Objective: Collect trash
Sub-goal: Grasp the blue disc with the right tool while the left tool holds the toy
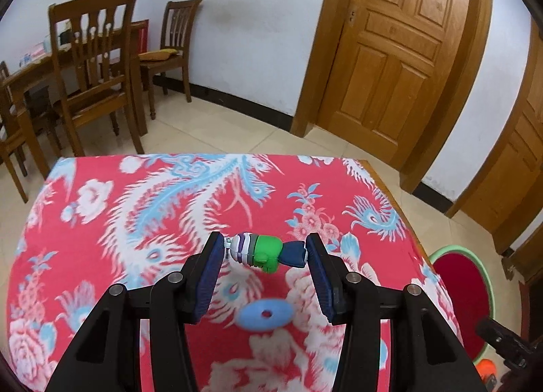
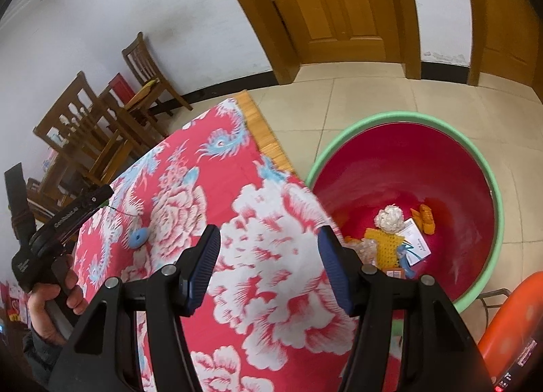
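Trash: toy figure (image 1: 268, 251) pinched end to end in my left gripper (image 1: 266, 249), raised over red cloth (image 1: 101, 283). Blue disc (image 1: 265, 314) left on cloth. Basin (image 2: 475, 157) beside table holds several scraps. My right gripper (image 2: 268, 249) wide, holding nothing. Judging mostly done: toy, then disc.

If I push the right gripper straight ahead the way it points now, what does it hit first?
Most likely the red flowered tablecloth: the open right gripper points down at it, nothing between its fingers. The basin sits off to the right, out of line.
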Motion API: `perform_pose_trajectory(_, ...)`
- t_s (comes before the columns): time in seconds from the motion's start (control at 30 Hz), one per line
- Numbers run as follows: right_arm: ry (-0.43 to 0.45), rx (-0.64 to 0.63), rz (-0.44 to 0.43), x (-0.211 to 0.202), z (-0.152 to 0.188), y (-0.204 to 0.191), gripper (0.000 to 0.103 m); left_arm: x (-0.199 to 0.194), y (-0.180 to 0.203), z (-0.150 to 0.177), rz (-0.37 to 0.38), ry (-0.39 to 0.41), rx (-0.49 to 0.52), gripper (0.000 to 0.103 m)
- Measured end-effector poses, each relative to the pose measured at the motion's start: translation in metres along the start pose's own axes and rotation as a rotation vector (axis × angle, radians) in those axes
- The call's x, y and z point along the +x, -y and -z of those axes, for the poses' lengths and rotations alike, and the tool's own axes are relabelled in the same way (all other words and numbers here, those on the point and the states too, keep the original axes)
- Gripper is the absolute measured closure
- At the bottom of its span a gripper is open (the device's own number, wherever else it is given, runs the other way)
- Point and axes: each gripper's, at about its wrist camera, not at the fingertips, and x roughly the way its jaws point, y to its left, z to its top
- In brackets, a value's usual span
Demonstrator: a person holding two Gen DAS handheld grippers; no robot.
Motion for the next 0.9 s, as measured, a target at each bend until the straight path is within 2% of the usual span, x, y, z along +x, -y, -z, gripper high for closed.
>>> perform_pose_trajectory(0.27,-0.018,-0.043,-0.027,0.0,0.007,-0.025,0.041,-0.029,-0.03,0.009,-0.059,0.026,-0.037,0.052)
perform_pose_trajectory(0.53,-0.041,-0.146,-0.069,0.005,0.016,-0.074,0.041,-0.038,-0.067,0.028,-0.109,0.01,-0.103,0.052)
perform_pose_trajectory(0.9,-0.112,-0.258,-0.079,0.045,0.027,-0.138,0.041,-0.036,-0.109,0.049,-0.172,0.028,-0.188,0.052)
